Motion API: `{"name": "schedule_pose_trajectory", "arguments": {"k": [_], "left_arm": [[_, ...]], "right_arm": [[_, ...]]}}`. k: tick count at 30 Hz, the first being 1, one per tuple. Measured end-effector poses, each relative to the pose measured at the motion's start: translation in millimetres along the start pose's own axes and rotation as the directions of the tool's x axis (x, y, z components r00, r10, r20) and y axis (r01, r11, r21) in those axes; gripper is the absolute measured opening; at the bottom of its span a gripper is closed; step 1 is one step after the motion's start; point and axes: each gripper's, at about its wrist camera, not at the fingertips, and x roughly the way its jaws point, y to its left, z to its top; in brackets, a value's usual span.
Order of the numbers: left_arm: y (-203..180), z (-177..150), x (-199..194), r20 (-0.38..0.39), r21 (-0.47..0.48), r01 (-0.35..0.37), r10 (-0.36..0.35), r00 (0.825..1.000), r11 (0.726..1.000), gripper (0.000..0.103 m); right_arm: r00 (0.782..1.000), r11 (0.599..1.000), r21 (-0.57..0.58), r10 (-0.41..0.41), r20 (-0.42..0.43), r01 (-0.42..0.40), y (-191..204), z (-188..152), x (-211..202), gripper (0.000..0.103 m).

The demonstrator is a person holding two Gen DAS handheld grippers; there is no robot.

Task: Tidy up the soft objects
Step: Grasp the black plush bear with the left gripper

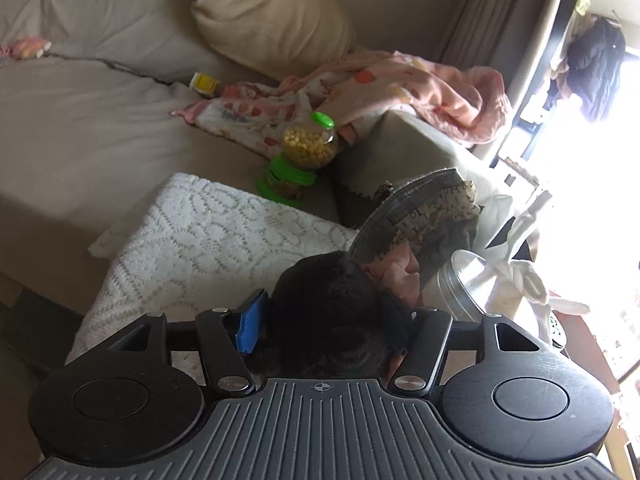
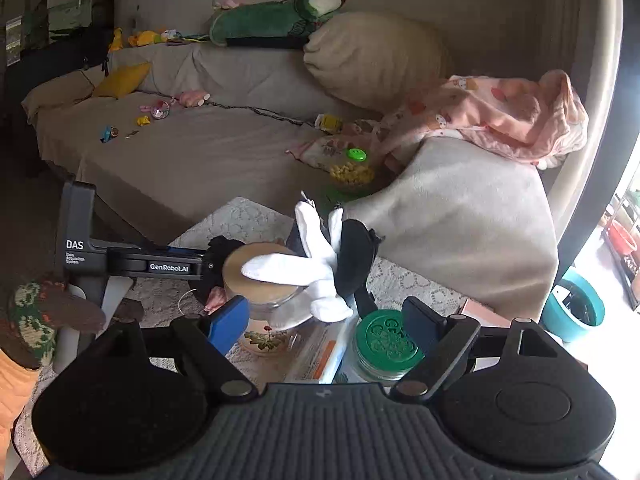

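With the left gripper (image 1: pixel 332 328) spread wide, the black cloth (image 1: pixel 340 320) sits between its jaws on the lace table (image 1: pixel 208 232). No visible squeeze on it, so I read it as let go, parked there rather than carried. The far pad is hidden behind the fabric, so contact on that side is unclear.

Right gripper (image 2: pixel 328 326) is also open and holds nothing. It hovers over the clutter: a white sock (image 2: pixel 304 272) draped across a jar lid (image 2: pixel 260 276), a dark cloth (image 2: pixel 354 256) behind it, and a green-lid jar (image 2: pixel 386 344) by the right pad. The sock looks dumped, not sorted.

More soft stuff waits on the sofa (image 2: pixel 200 152): a pink blanket (image 2: pixel 500 112) over the arm and a beige pillow (image 2: pixel 372 60) at the back.

My guess is the sock goes next. It's loose, and right gripper is already lined up on it.
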Motion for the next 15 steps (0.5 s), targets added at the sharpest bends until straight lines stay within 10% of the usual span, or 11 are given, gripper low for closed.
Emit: {"name": "schedule_pose_trajectory", "arguments": {"k": [7, 9, 11, 15], "left_arm": [[15, -1, -13, 0.041, -0.062, 0.056, -0.054, 0.998, 0.997, 0.055], [21, 2, -25, 0.084, -0.064, 0.019, -0.014, 0.996, 0.998, 0.035], [28, 5, -37, 0.127, -0.073, -0.037, 0.046, 0.991, 0.997, 0.015], [37, 8, -43, 0.121, -0.101, -0.041, 0.054, 0.991, 0.994, 0.013]], "right_arm": [[0.998, 0.996, -0.052, 0.068, -0.004, -0.068, 40, 75, 12, 0.084], [0.997, 0.995, -0.062, 0.070, -0.044, -0.072, 56, 95, 32, 0.084], [0.994, 0.996, -0.065, 0.056, -0.094, -0.062, 71, 107, 57, 0.080], [0.966, 0.994, -0.102, 0.019, -0.256, -0.046, 92, 114, 119, 0.059]]}}
